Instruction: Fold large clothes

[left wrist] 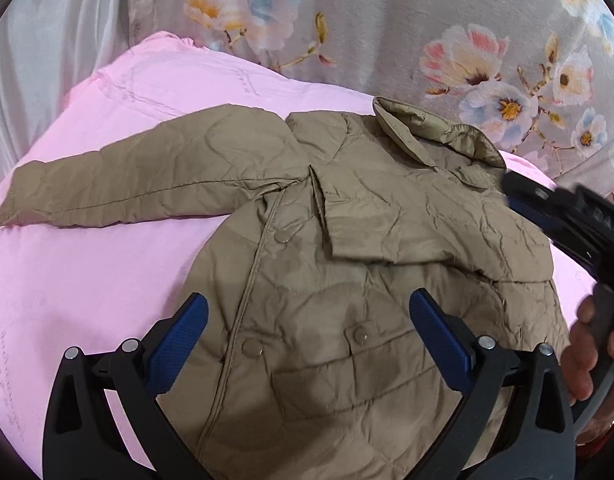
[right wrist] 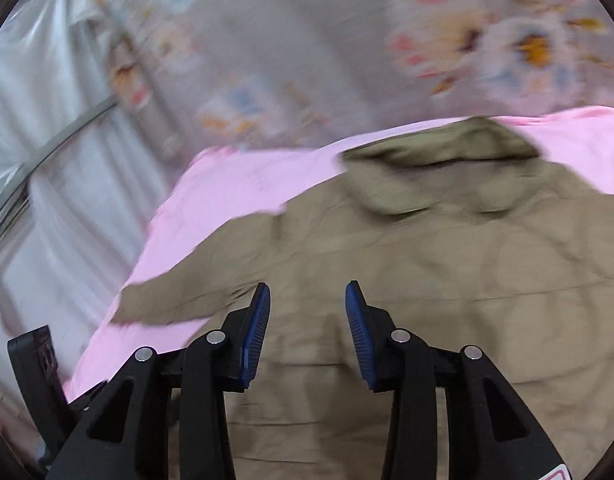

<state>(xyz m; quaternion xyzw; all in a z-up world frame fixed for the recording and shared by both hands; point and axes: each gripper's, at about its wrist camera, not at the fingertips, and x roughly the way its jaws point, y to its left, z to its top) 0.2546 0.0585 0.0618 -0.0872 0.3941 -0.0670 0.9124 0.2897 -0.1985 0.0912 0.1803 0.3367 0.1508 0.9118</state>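
A khaki quilted jacket point(left wrist: 347, 280) lies front up on a pink sheet point(left wrist: 87, 280). Its collar point(left wrist: 435, 136) is at the far side. One sleeve point(left wrist: 127, 184) stretches out to the left and the other is folded across the chest. My left gripper point(left wrist: 309, 300) hovers open and wide over the snap-buttoned front, with nothing held. In the left wrist view my right gripper point(left wrist: 547, 208) comes in from the right near the collar, held by a hand point(left wrist: 587, 344). In its own blurred view the right gripper point(right wrist: 308, 290) is open, narrower, above the jacket point(right wrist: 447, 280), with nothing between its pads.
Grey fabric with a flower print point(left wrist: 387, 20) hangs behind the pink sheet. Shiny white fabric point(right wrist: 47, 160) hangs at the left. The pink sheet point(right wrist: 235, 192) drops off at its left edge, where part of the left gripper point(right wrist: 35, 360) shows.
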